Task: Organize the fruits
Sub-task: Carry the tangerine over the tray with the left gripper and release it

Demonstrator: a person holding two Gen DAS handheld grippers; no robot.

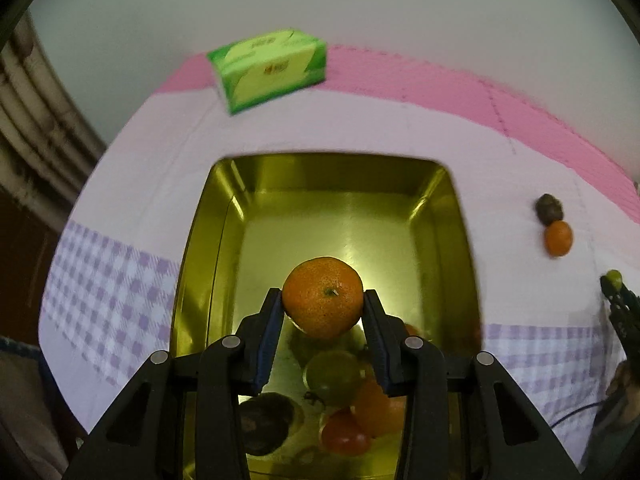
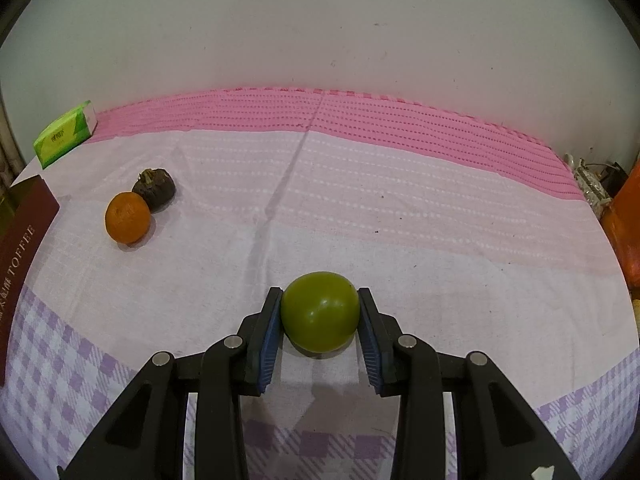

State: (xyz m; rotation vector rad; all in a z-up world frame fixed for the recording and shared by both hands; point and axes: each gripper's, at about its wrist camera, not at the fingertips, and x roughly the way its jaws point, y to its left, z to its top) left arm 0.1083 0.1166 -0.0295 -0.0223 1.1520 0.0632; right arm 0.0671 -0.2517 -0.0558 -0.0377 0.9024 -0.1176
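- Over the gold tin point(image 1: 192, 280), my left fingers point(image 1: 323, 300) are pinched on an orange mandarin point(image 1: 323, 297), one pad on each flank, stem end facing my camera; the fruit hangs above the bare middle of the tin floor
- Beneath it, at the near end of the tin, lie a green fruit point(image 1: 334, 376), two orange-red ones and a dark wrinkled one; I judge the good move is to lower the mandarin onto the open floor beyond that pile, then ease the pads apart only once it rests, so it does not drop and roll into the others
- On the cloth of the desk point(image 2: 400, 208), my right fingers point(image 2: 320, 314) are closed against a round green fruit point(image 2: 320, 312) that sits on the cloth; I would keep that squeeze gentle, since the skin looks smooth and could slip
- Further left on the cloth, a second mandarin point(image 2: 128, 218) touches a dark shrivelled fruit point(image 2: 154, 189), both outside the tin and waiting
- A green tissue pack point(image 2: 64, 134) lies by the wall
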